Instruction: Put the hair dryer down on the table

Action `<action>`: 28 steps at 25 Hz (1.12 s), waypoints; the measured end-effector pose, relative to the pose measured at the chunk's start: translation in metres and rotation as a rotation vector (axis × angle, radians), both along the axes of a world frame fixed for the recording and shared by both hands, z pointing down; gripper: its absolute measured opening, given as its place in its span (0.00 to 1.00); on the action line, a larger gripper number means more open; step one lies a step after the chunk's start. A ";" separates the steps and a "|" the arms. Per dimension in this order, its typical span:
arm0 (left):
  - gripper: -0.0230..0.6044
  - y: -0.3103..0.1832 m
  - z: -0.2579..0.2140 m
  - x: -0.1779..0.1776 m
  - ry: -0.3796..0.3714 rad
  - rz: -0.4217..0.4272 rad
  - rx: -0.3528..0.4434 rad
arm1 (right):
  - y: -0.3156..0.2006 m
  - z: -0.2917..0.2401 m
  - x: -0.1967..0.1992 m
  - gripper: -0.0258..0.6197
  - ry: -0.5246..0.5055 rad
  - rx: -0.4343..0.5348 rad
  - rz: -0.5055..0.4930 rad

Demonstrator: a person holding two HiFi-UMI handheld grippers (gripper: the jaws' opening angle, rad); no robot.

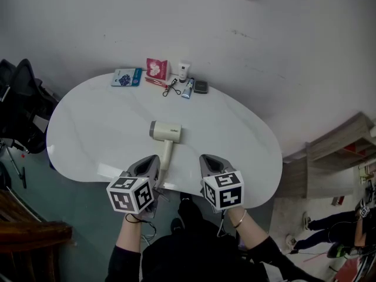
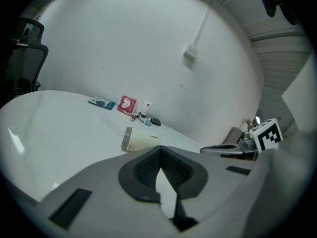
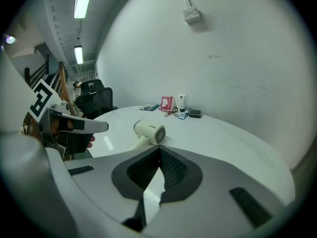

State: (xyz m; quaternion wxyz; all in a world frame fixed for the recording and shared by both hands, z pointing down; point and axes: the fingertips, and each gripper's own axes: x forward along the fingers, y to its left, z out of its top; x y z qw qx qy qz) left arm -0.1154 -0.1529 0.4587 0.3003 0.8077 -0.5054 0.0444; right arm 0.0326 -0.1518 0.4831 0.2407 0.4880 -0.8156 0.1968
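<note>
A cream hair dryer (image 1: 166, 132) lies on its side on the white table (image 1: 94, 128), its handle pointing toward the near edge. In the left gripper view the hair dryer (image 2: 135, 140) lies just beyond the jaws. In the right gripper view the hair dryer (image 3: 150, 131) shows its grille. My left gripper (image 1: 154, 159) hovers at the near edge, just left of the handle's end, shut with nothing in it. My right gripper (image 1: 205, 158) hangs to the handle's right, also shut and empty. The left gripper (image 2: 159, 148) and right gripper (image 3: 159, 148) each show their jaws meeting at the tip.
Along the far edge lie a blue packet (image 1: 126, 77), a red packet (image 1: 157, 69), a white bottle (image 1: 184, 71), a blue tube (image 1: 188, 89) and a dark compact (image 1: 201, 87). A black office chair (image 1: 20, 104) stands left of the table. A wooden shelf (image 1: 341, 145) stands at the right.
</note>
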 end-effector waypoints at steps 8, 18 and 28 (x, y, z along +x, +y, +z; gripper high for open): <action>0.05 0.023 -0.013 -0.007 0.015 -0.005 0.046 | 0.019 -0.008 0.000 0.04 -0.018 0.019 0.004; 0.05 0.055 -0.019 -0.022 0.026 -0.028 0.061 | 0.047 -0.009 0.002 0.04 -0.112 0.000 0.009; 0.05 0.078 -0.026 -0.028 0.034 -0.032 0.082 | 0.068 -0.013 -0.004 0.04 -0.097 0.024 -0.015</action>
